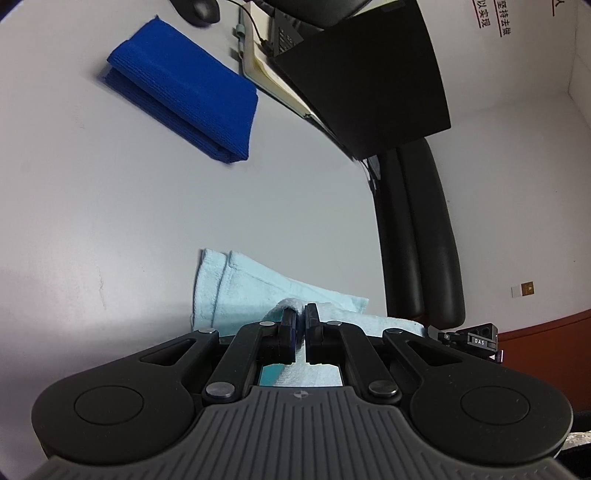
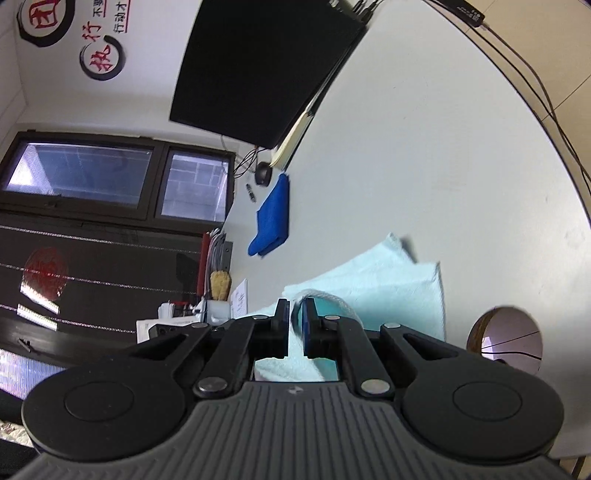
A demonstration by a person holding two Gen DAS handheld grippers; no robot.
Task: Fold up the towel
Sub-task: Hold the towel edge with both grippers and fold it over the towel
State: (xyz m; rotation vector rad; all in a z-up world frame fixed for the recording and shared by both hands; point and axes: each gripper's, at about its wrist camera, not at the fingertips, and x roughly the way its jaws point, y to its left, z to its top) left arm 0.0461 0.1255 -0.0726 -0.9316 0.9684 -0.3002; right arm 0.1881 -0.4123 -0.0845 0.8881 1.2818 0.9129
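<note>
A light blue towel [image 1: 251,288] lies partly folded on the white table, close under both grippers. My left gripper [image 1: 300,314] is shut on a raised fold of the towel's edge, with cloth bunched between its fingers. In the right wrist view the same light blue towel [image 2: 388,284] spreads ahead and to the right. My right gripper [image 2: 295,308] is shut on another edge of it, and cloth passes between the blue pads and down behind them.
A folded dark blue towel [image 1: 184,92] [image 2: 271,221] lies farther out on the table [image 1: 92,221]. A black laptop [image 1: 369,74] [image 2: 258,66] rests on a notebook beside it. A black mouse [image 1: 201,11], cables [image 2: 528,74] and a round table hole [image 2: 504,336] are nearby. A black chair [image 1: 417,236] stands past the edge.
</note>
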